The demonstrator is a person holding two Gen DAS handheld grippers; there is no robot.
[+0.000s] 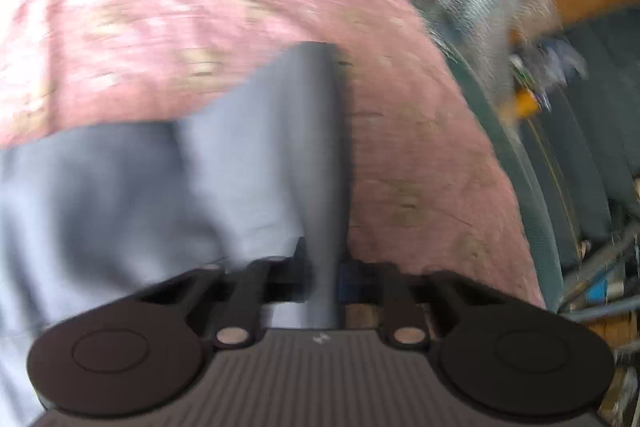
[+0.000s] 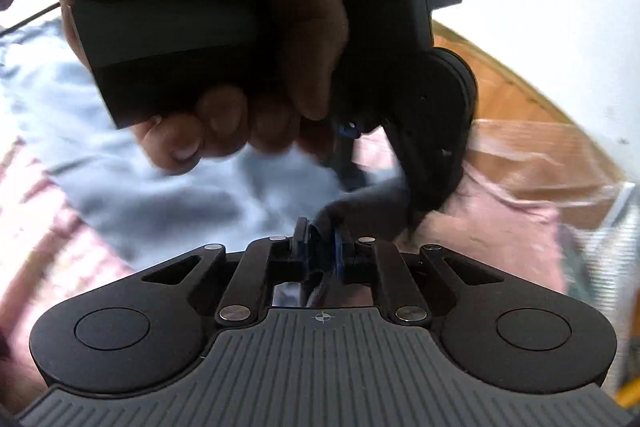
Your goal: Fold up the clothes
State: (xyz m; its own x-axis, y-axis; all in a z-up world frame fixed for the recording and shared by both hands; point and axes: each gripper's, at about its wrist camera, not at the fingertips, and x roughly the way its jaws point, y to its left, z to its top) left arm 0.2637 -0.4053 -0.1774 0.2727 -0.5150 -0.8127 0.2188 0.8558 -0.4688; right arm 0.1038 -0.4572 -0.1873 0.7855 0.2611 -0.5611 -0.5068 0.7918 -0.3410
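My left gripper [image 1: 320, 267] has its fingers drawn close together on a fold of the pale blue garment [image 1: 120, 195]. The cloth rises between the fingers as a narrow grey-blue ridge and runs straight ahead of them. The rest of the garment spreads to the left of the fingers, lying on a pink bedspread [image 1: 420, 147] with a faded pale pattern. That pattern is too smeared by blur for me to read as anything. To the right of the fingers the bedspread ends at a dark grey-green edge. Beyond it is clutter I cannot make out.

My right gripper [image 2: 320, 247] also has its fingers nearly together, pinching a bunched edge of the same garment [image 2: 160, 195]. The cloth passes between the blue pads and shows again just behind them. Ahead of these fingers and a little to the right, the left gripper [image 2: 416, 215] points down into the garment, close to my right fingertips. The person's hand [image 2: 240, 47] is wrapped around its black handle directly above the right fingers. The garment spreads ahead and to the left of them over the bedspread [image 2: 500, 227].

I can read no brand or wording in either view. The only marks are a small light emblem on the left body and a tiny crosshair on the right one.
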